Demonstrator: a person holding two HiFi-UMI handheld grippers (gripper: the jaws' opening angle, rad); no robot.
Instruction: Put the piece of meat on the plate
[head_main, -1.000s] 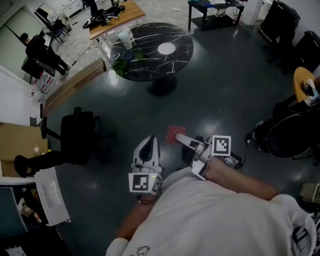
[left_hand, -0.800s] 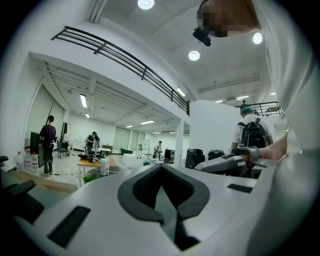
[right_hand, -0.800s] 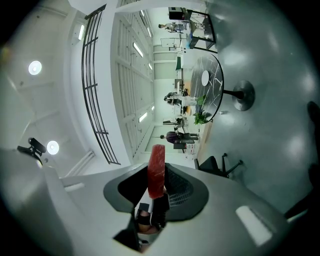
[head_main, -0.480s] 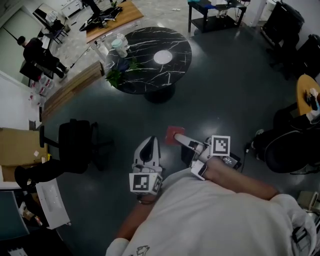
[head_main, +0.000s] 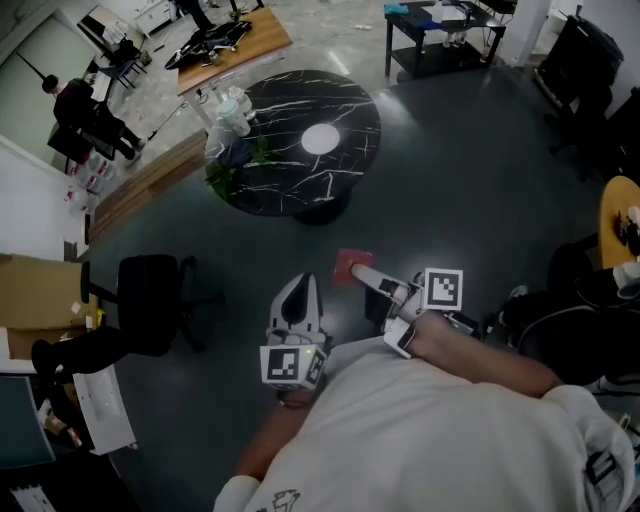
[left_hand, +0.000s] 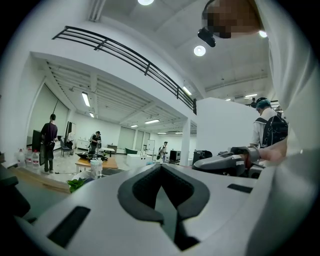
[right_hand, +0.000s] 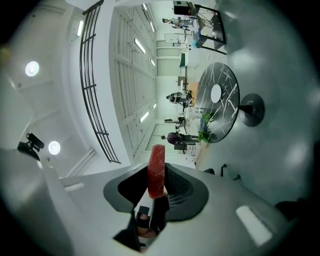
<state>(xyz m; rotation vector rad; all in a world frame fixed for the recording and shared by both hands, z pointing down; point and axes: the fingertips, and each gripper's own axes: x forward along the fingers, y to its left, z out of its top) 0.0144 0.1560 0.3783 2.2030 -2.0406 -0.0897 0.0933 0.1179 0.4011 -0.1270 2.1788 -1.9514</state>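
Observation:
A flat red piece of meat (head_main: 349, 267) sticks out in front of my right gripper (head_main: 356, 273), which is shut on it and held level over the dark floor. In the right gripper view the meat (right_hand: 156, 171) stands on edge between the jaws of the right gripper (right_hand: 156, 196). Ahead, a white plate (head_main: 320, 138) lies on a round black marble table (head_main: 290, 195); the right gripper view also shows the plate (right_hand: 216, 93). My left gripper (head_main: 297, 286) is level beside the right one. Its jaws are shut on nothing in the left gripper view (left_hand: 165, 196).
A green plant (head_main: 243, 155) and a cup (head_main: 231, 107) stand on the table's left side. A black office chair (head_main: 150, 292) is on the floor at the left. A wooden desk (head_main: 240, 38) and a dark side table (head_main: 440, 25) stand beyond; people stand far left.
The marble table and plate have come nearer in the head view as I walk towards them. Both grippers keep their pose; the meat stays gripped.

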